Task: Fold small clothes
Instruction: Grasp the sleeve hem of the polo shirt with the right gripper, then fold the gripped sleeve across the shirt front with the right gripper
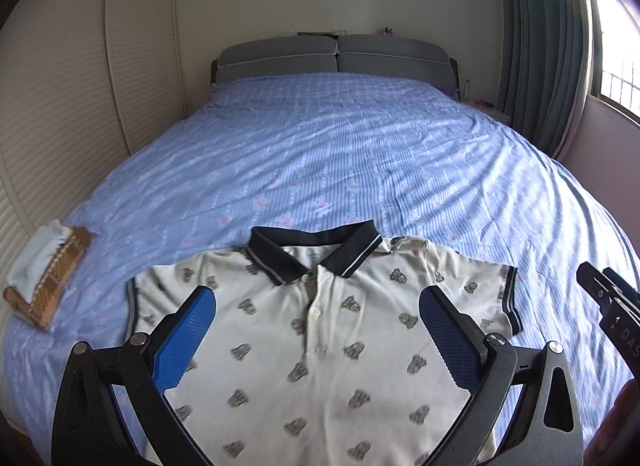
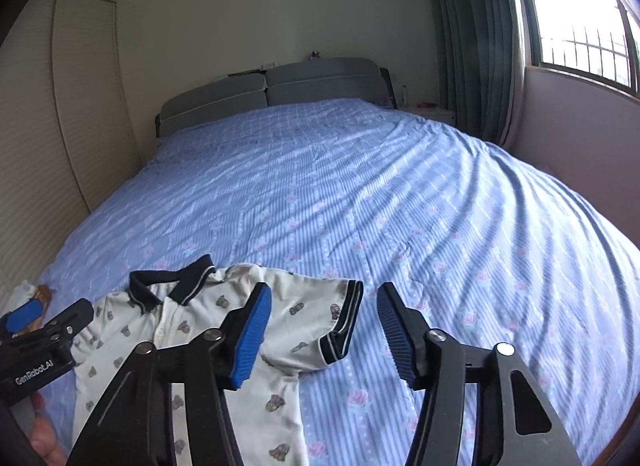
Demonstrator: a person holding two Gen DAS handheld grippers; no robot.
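In the lower part of the left wrist view, the left tongs stand wide, holding nothing, with both blue pads above the chest of the white polo shirt. The shirt lies flat, front up, at the near edge of the bed, its dark collar pointing away. In the right wrist view, the right tongs are also wide and empty, over the shirt's sleeve at the lower centre. At the left edge of the left view, a folded brown and white cloth rests on the sheet. Farther, at the upper centre, stands the grey headboard, with the curtain at the upper right.
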